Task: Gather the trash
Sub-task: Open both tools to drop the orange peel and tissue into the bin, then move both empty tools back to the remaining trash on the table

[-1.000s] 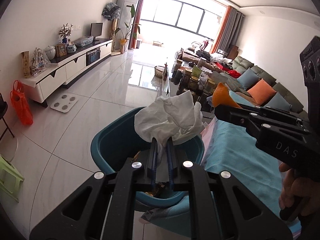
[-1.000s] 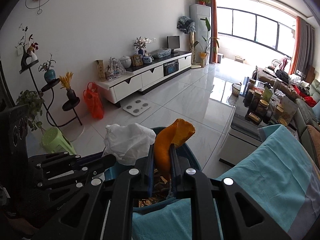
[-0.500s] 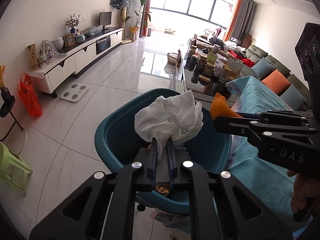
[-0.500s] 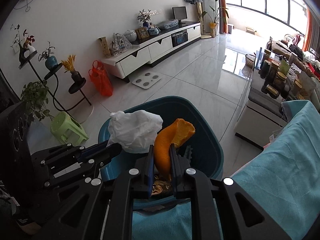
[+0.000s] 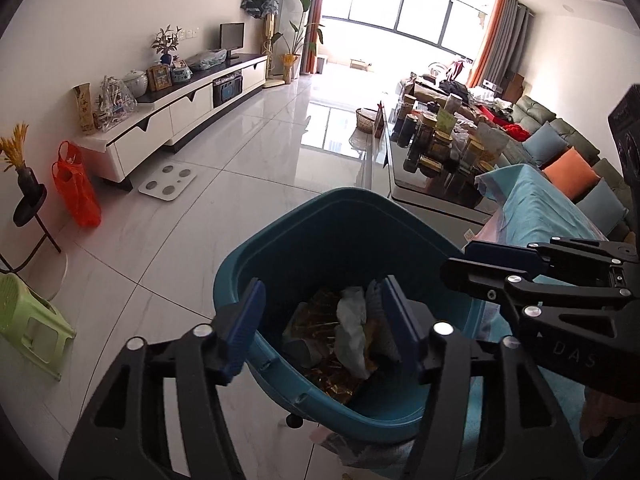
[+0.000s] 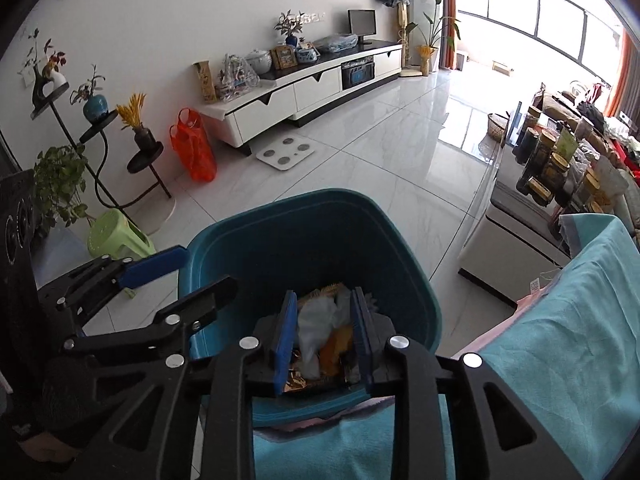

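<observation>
A teal trash bin (image 5: 340, 204) (image 6: 304, 200) stands on the tiled floor below both grippers. Inside it lie a crumpled white tissue (image 5: 352, 332) (image 6: 316, 320), an orange peel (image 6: 334, 350) and gold wrappers (image 5: 316, 320). My left gripper (image 5: 322, 320) (image 6: 192, 280) hangs over the bin with its jaws opening wide and nothing between them. Beside it, my right gripper (image 6: 324, 336) (image 5: 460, 260) is over the bin too. Its jaws are opening and stand a little apart, with nothing gripped; the tissue and the peel show through the gap, down in the bin.
A light blue cloth (image 6: 560, 340) covers the surface at the right, against the bin. Beyond it stands a coffee table with jars (image 5: 436, 148). A green stool (image 6: 116, 236), an orange bag (image 6: 194, 152), a white scale (image 6: 284, 154) and a white TV cabinet (image 6: 304, 84) line the left.
Both grippers sank toward the bin and opened. The white tissue left the left gripper and the orange peel left the right one; both now lie in the bin.
</observation>
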